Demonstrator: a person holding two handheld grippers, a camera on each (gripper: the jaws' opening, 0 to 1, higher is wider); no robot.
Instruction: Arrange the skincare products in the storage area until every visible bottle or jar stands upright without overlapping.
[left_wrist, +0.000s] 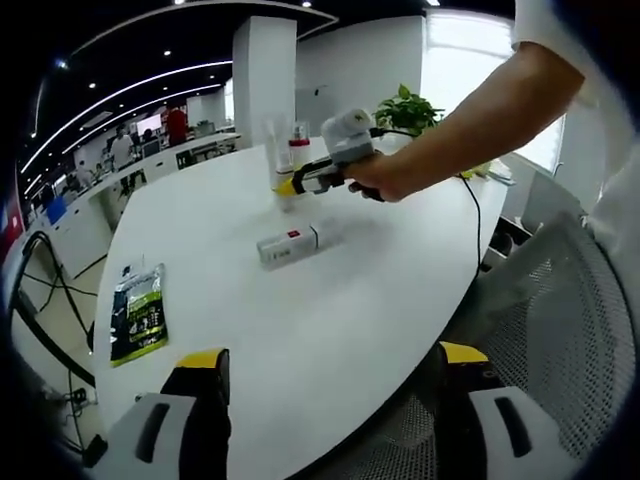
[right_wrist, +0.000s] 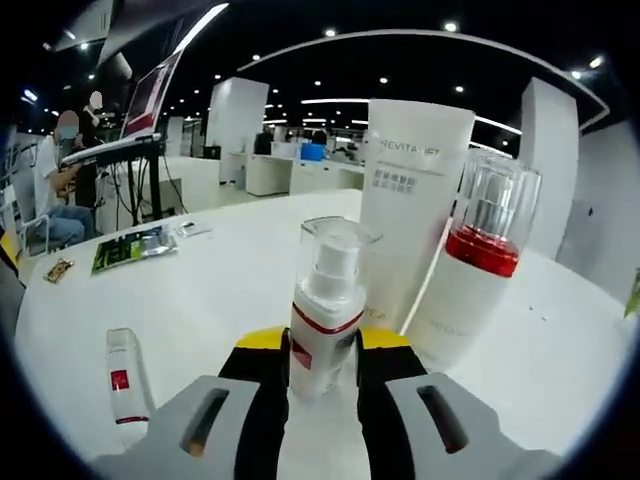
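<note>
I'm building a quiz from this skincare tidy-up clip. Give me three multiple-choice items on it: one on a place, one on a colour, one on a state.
1. Where is the right gripper?
A. around the pump bottle
B. over the green packet
C. beside the plant

2. What colour is the band on the clear-capped bottle?
A. blue
B. red
C. green

3. How does the white tube sit on the table?
A. upright
B. leaning on a bottle
C. lying flat

Answers:
1 A, its jaws flank the bottle.
2 B, red shows under the cap.
3 C, it lies on its side, apart from the rest.
</note>
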